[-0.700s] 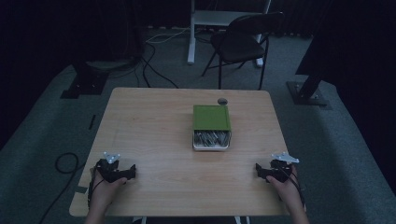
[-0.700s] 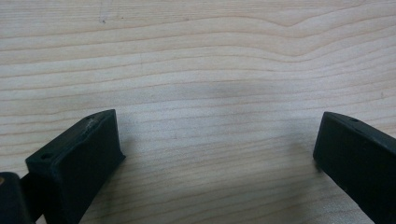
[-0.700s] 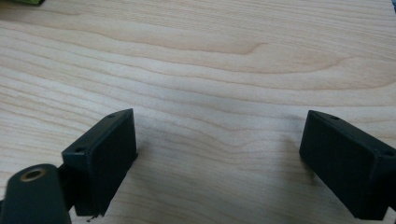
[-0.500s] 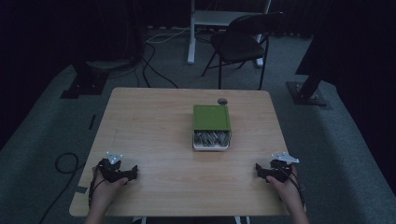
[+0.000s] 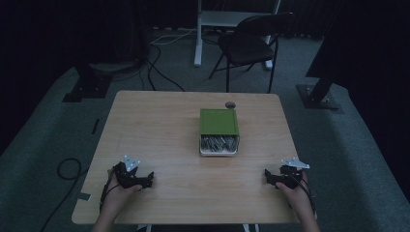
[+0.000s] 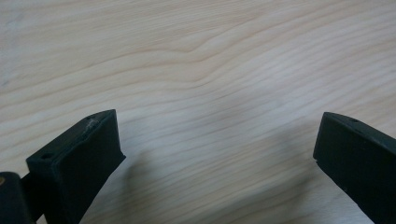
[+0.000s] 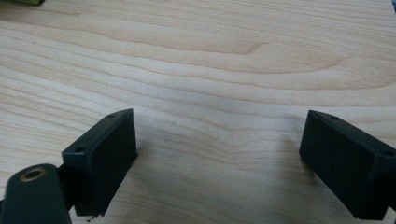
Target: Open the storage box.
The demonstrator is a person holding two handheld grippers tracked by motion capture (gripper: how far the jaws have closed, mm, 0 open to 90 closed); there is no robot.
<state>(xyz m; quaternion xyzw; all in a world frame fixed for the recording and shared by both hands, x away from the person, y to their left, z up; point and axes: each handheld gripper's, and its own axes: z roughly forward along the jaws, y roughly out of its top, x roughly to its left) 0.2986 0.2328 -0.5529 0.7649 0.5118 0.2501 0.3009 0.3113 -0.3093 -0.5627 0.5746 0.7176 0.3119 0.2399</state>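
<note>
Dim room, light wooden counter (image 5: 159, 125) seen from the high view. Near the middle, slightly toward the far right, a white tray (image 5: 219, 144) of small grey metal pieces, half covered at its far end by a green lid (image 5: 219, 121); contents too small to name exactly. Just beyond the lid, close to the far edge, a small dark round object (image 5: 230, 105), kind unclear. At the near left corner, left gripper (image 5: 135, 178) held in a hand (image 5: 117, 198), grey three-cornered plate on top, cable trailing toward the wrist. At the near right, right gripper (image 5: 278, 177) held in the other hand (image 5: 300, 200), likewise plated. Both well apart from the tray. In the left gripper view, jaws spread wide over bare wood grain, nothing between them, gripper (image 6: 215, 158) low above the surface. In the right gripper view, same wide spread, gripper (image 7: 219, 154) empty, a sliver of green (image 7: 23, 2) at the top left corner. Behind the counter, a dark folding chair (image 5: 251, 46), cables (image 5: 159, 67) on grey floor.
</note>
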